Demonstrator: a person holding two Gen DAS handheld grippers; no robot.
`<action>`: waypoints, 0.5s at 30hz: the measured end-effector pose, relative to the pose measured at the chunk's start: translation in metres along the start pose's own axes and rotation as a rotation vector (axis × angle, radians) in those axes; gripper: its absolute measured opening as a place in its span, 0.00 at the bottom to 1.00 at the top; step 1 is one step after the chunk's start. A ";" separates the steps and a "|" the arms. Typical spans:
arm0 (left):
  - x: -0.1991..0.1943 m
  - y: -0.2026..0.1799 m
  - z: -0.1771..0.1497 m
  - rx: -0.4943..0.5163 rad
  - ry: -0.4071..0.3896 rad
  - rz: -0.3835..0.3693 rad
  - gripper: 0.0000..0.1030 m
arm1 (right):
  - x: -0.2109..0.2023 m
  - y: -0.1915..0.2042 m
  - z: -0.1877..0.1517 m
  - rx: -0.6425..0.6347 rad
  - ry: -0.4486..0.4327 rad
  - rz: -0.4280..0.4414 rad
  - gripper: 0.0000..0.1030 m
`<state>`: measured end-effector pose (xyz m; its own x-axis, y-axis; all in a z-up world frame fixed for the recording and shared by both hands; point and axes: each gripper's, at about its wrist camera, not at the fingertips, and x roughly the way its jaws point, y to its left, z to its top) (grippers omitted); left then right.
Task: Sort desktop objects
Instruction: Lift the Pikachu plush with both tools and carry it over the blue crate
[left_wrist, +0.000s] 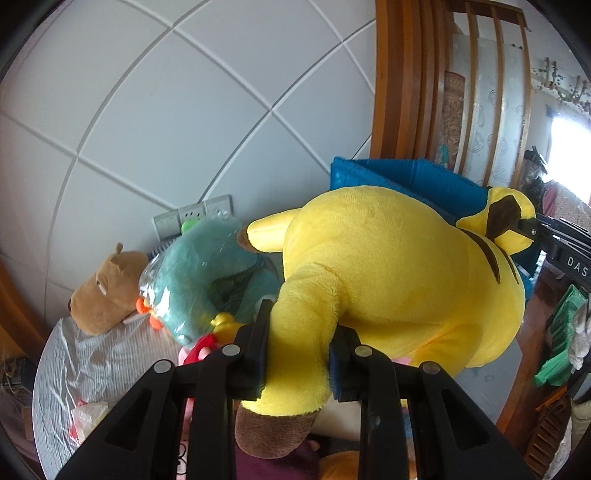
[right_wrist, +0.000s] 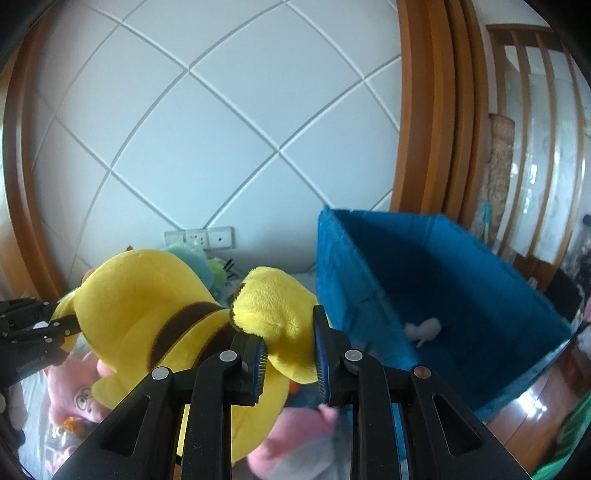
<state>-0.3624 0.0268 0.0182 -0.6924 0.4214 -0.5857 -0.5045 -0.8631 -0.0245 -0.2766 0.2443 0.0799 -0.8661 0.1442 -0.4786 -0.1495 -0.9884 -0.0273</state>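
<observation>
Sorting looks midway: we hold the big yellow plush toy (left_wrist: 388, 273) aloft, left tongs (left_wrist: 297, 354) clamping a limb, right tongs (right_wrist: 290, 354) its ear, beside the blue fabric bin (right_wrist: 461, 273), other plush toys (left_wrist: 207, 273) remaining behind.

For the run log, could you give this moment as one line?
left gripper: shut on yellow plush | right gripper: shut on yellow plush | blue bin: beside

Gripping with the left tool (left_wrist: 297, 354), jaws pressing in from both sides; clamping with the right tool (right_wrist: 290, 363) likewise, both tools raised and pointing forward.
</observation>
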 end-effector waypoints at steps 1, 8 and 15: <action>-0.003 -0.006 0.002 0.004 -0.006 0.000 0.23 | -0.004 -0.003 0.002 -0.001 -0.005 -0.003 0.21; -0.019 -0.048 0.012 0.019 -0.032 0.003 0.23 | -0.034 -0.036 0.016 -0.003 -0.039 -0.009 0.21; -0.026 -0.117 0.031 -0.003 -0.049 0.040 0.24 | -0.054 -0.094 0.027 -0.019 -0.074 0.022 0.21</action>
<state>-0.3012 0.1254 0.0610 -0.7365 0.3997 -0.5457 -0.4744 -0.8803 -0.0045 -0.2285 0.3308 0.1324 -0.9021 0.1245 -0.4132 -0.1211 -0.9920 -0.0344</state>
